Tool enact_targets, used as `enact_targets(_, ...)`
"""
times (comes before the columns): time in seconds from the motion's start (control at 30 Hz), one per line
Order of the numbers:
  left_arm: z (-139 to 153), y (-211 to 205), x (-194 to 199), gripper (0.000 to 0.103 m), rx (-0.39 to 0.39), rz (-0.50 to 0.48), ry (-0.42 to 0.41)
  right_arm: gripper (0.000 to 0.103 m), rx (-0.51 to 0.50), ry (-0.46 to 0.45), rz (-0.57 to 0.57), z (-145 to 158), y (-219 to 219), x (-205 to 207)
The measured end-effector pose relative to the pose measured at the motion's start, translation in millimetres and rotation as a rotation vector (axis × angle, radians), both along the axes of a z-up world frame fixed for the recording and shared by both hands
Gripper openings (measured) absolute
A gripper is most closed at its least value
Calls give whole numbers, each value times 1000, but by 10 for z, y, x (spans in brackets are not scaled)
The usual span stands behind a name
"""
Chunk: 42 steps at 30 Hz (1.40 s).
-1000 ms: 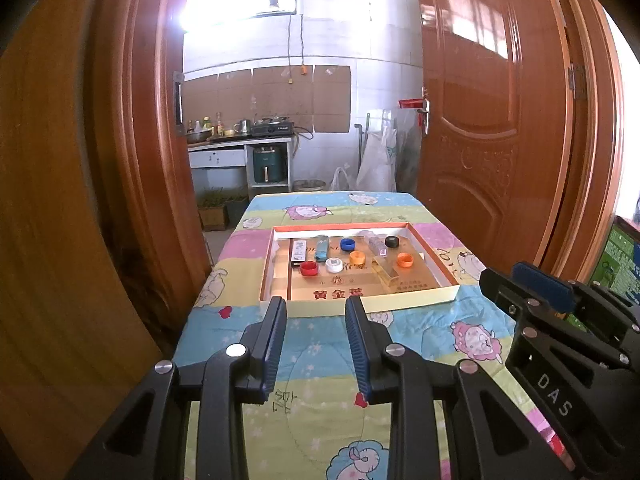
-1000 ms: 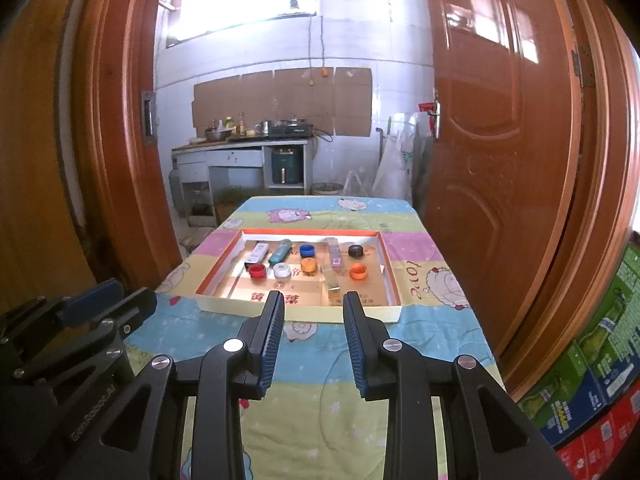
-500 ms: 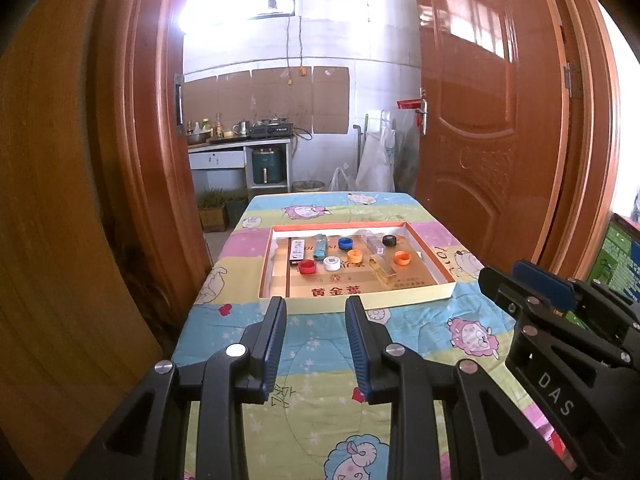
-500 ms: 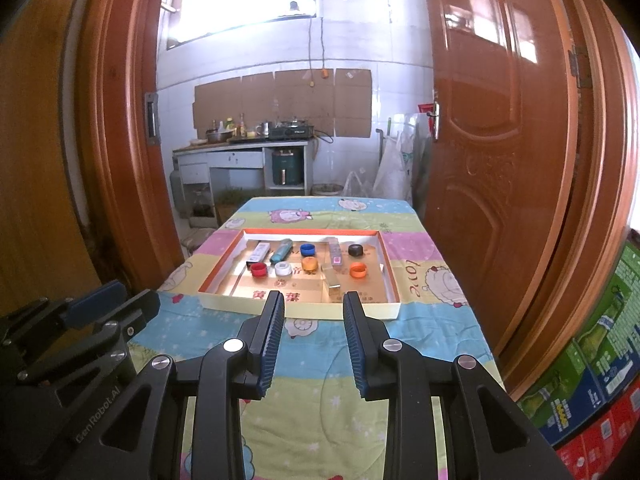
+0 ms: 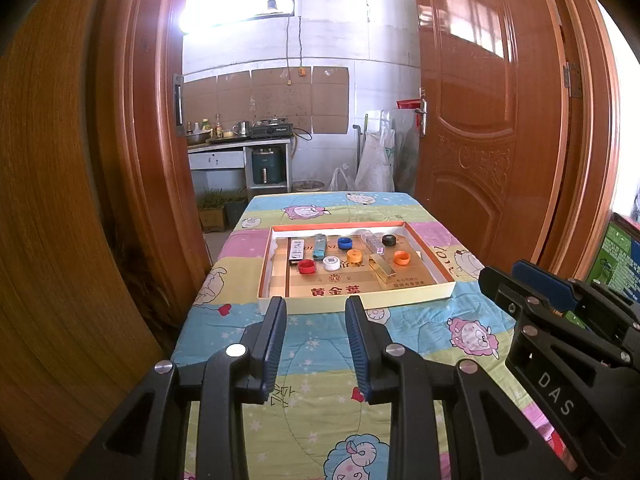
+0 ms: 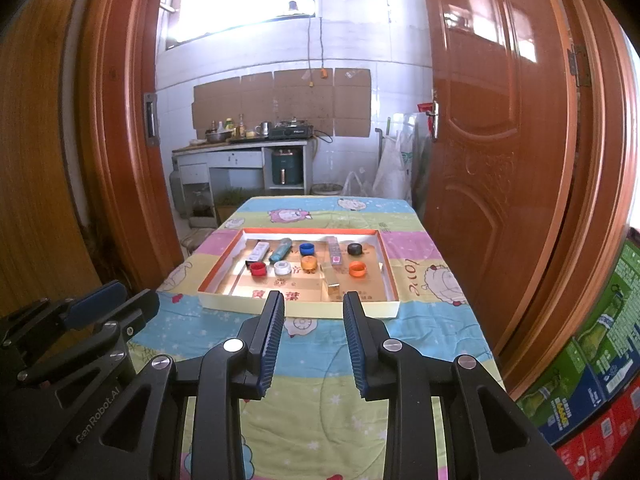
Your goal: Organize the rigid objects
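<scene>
A shallow cardboard tray [image 5: 276, 304] [image 6: 224, 300] lies on the cartoon-print table. In it are several bottle caps: red [image 5: 306, 267] [image 6: 258, 269], white [image 5: 331, 263] [image 6: 283, 268], blue [image 5: 345, 243] [image 6: 307, 248], yellow-orange [image 5: 354, 256] [image 6: 309, 263], orange [image 5: 402, 258] [image 6: 357, 269] and black [image 5: 389, 240] [image 6: 354, 249]. Beside them lie a white remote [image 5: 296, 249], a teal tube [image 5: 319, 247] [image 6: 280, 250] and a gold bar [image 5: 385, 270]. My left gripper [image 5: 316, 304] and right gripper [image 6: 314, 300] are open and empty, well short of the tray's near edge.
The table [image 5: 320, 340] stands in a doorway between wooden door frames [image 5: 132, 160] and an open door [image 6: 500, 160]. A kitchen counter [image 5: 240, 148] stands behind. Green and red cartons [image 6: 592, 380] are stacked at the right.
Both grippers have drawn back slightly from the tray, which looks a little smaller and farther. Jaws stay open.
</scene>
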<state>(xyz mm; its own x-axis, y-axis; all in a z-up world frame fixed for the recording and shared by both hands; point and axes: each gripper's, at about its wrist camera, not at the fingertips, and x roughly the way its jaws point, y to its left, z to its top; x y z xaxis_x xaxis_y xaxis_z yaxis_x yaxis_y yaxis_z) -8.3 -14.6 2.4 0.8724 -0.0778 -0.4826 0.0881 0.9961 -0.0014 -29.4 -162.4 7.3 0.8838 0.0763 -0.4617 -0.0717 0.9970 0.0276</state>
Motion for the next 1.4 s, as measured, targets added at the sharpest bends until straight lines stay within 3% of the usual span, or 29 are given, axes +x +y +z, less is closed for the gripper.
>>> enact_targets(1.4,26,-34,-28,31,4,11,-12,31,-1,-2,0,-4,8,2)
